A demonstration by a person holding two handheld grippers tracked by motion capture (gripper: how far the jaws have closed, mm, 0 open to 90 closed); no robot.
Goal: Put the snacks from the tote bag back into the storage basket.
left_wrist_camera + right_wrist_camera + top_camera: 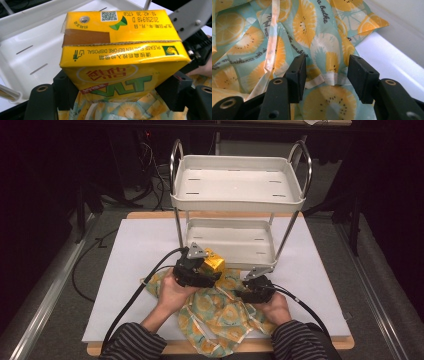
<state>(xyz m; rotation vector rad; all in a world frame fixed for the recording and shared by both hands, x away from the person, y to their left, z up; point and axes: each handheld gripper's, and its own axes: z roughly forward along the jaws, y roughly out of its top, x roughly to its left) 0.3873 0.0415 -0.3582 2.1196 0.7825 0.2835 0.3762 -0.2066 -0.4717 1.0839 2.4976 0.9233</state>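
the left gripper (206,266) is clamped across the sides of a yellow drink carton (120,52), holding it above the citrus-print fabric bag (220,312) and just before the white two-tier rack (235,195), probably for placing on the lower shelf. the right gripper (325,75) stands open over the bag's cloth, pinching nothing. the bag's opening and contents cannot be made out.
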